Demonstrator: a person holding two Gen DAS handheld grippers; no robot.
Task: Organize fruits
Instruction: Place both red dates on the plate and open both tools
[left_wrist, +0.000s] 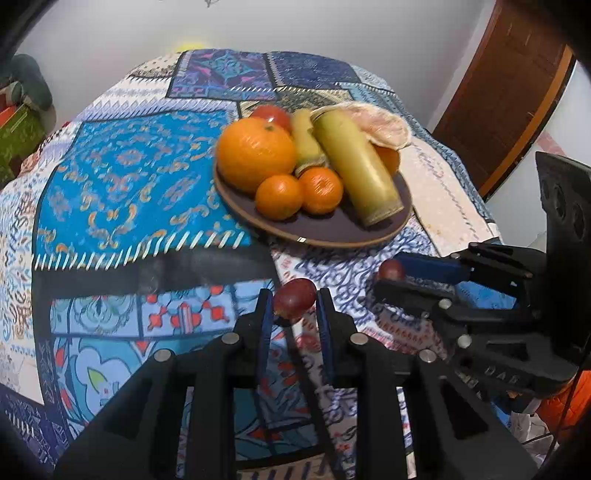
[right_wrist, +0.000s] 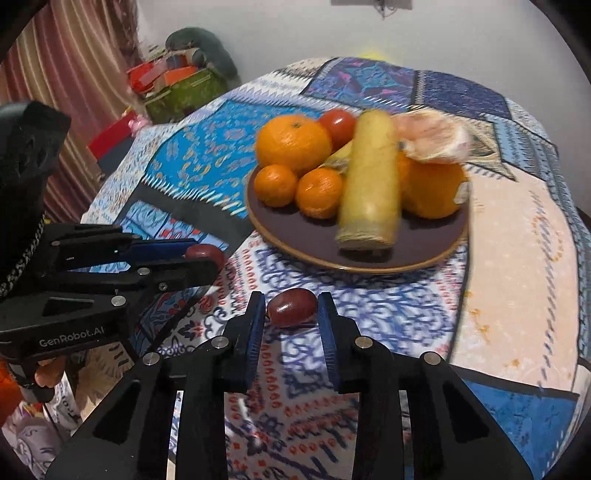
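Observation:
My left gripper (left_wrist: 294, 293) is shut on a dark red grape (left_wrist: 294, 300), held just above the patterned cloth. My right gripper (right_wrist: 291, 300) is shut on a second red grape (right_wrist: 291, 308) the same way. Each gripper also shows in the other's view: the right gripper (left_wrist: 388, 276) with its grape (left_wrist: 390, 269), the left gripper (right_wrist: 208, 260) with its grape (right_wrist: 204, 253). Beyond both stands a brown plate (left_wrist: 332, 242) holding a large orange (left_wrist: 255, 151), two tangerines, a tomato (left_wrist: 271, 115), two yellow-green cylindrical pieces (left_wrist: 358, 166) and a peeled citrus (left_wrist: 384, 125).
A blue patchwork cloth (left_wrist: 129, 177) covers the round table. A wooden door (left_wrist: 506, 96) stands at the back right. Boxes and a green bag (right_wrist: 184, 92) sit beside a striped curtain (right_wrist: 66, 66) off the table's left side.

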